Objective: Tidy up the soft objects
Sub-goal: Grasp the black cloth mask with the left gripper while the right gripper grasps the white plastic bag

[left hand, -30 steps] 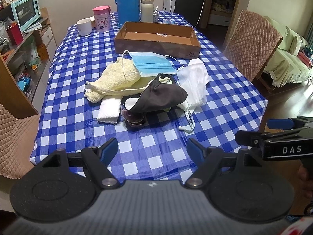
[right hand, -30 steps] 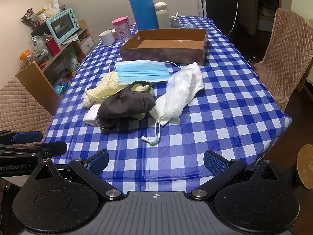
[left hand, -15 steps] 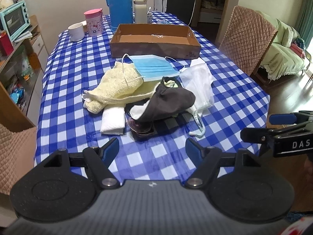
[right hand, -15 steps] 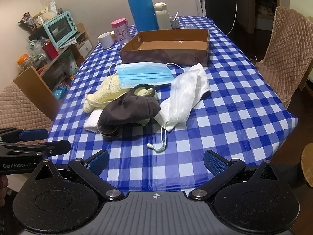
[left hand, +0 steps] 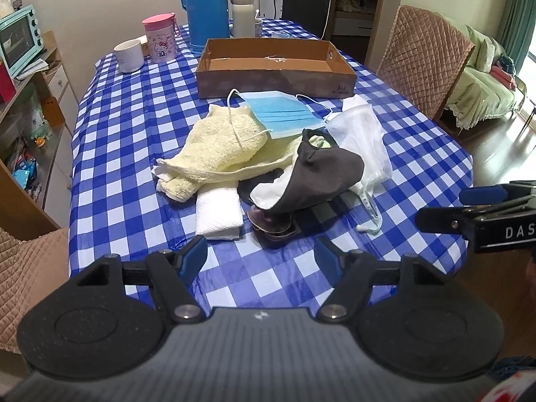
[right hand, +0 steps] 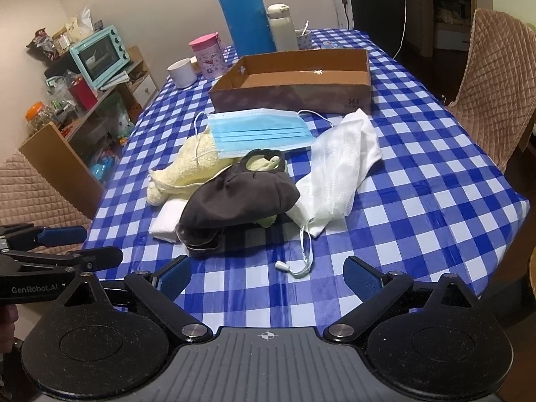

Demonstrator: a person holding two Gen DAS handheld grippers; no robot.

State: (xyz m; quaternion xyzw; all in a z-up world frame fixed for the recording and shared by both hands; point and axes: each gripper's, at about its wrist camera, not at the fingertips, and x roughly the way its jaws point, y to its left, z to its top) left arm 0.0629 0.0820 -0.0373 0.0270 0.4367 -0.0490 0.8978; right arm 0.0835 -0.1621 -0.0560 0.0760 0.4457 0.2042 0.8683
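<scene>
A pile of soft things lies mid-table: a yellow towel [left hand: 221, 144], a blue face mask [left hand: 284, 114], a dark cloth pouch [left hand: 321, 174], a white mesh bag [left hand: 365, 137] and a folded white cloth [left hand: 217, 214]. They show again in the right wrist view: towel [right hand: 187, 174], mask [right hand: 258, 130], pouch [right hand: 241, 197], mesh bag [right hand: 338, 171]. An open cardboard box [left hand: 274, 67] stands behind the pile. My left gripper [left hand: 261, 258] is open and empty just short of the pile. My right gripper [right hand: 268, 274] is open and empty, near the mesh bag's drawstring.
A blue thermos jug [left hand: 204, 3], white flask [left hand: 243, 13], pink cup [left hand: 160, 42] and white mug [left hand: 129, 55] stand at the table's far end. Quilted chairs [left hand: 422, 53] flank the table. A shelf with a teal oven [right hand: 100, 55] is at left.
Both grippers have moved forward toward the pile; it looks larger and nearer. Both stayed open and empty. Nothing on the table has moved.
</scene>
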